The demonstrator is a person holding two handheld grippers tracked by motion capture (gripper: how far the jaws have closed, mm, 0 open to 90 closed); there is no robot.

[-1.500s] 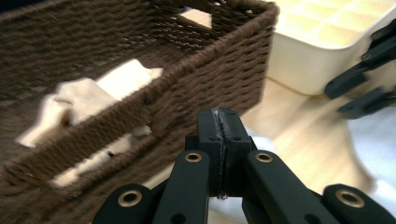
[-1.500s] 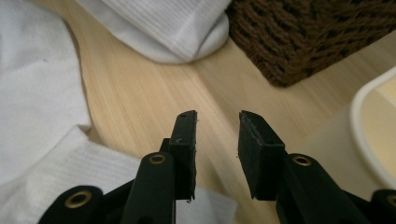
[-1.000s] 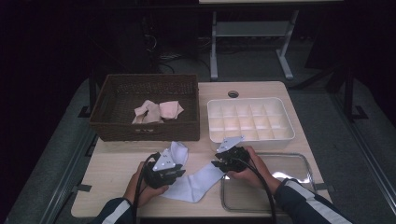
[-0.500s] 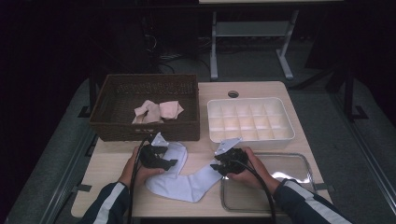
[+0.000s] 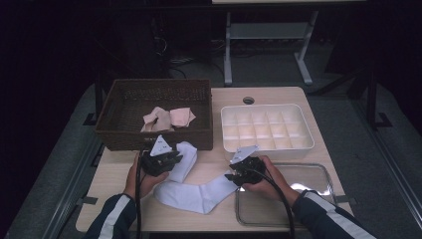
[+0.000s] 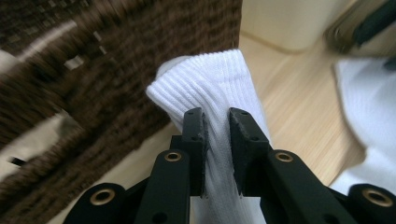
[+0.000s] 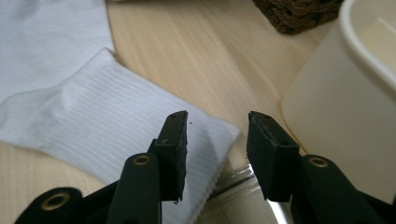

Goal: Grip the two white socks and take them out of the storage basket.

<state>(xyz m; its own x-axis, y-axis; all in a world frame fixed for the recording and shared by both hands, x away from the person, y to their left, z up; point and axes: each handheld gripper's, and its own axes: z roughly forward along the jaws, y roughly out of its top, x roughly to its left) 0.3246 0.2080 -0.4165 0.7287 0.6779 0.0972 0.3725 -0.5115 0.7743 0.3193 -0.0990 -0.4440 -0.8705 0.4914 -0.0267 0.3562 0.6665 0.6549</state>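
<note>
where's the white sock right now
In the high view the white sock lies at the table's near edge between both hand-held grippers, before the wicker basket.

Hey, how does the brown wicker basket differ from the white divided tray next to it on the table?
The wicker basket is dark brown and woven; the divided tray is smooth and creamy white. The wicker basket is one open space with taller walls, while the divided tray is lower and split into a grid of small compartments. The wicker basket holds pinkish socks; the divided tray's compartments look empty. Both are rectangular, open-topped and stand side by side at the table's far edge.
</note>
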